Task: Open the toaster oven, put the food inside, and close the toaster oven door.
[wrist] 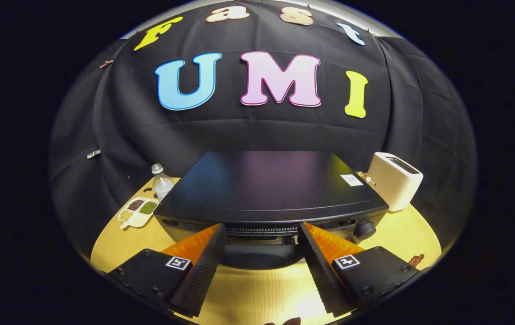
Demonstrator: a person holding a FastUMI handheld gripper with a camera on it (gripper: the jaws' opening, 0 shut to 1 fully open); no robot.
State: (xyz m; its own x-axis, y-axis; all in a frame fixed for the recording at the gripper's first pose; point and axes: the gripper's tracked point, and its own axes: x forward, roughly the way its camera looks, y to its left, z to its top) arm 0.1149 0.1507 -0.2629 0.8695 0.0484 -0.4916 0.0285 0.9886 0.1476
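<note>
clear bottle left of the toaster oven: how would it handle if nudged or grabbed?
The clear bottle stands upright and narrow, so it probably tips easily. It looks round and smooth, so likely slippery and apt to roll once down. The gripper is open at the toaster oven.

The gripper's point(262, 234) spread fingers hide part of the oven point(269, 192) front, its door unreadable, while small brown bits point(416, 260) beside the right finger are too small to identify

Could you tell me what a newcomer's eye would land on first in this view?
First the black toaster oven, seen from above and just ahead of the open gripper, whose fingers reach toward its front edge. Next the white toaster beside it on the wooden table, then the divided dish and clear bottle on the oven's other side.
</note>
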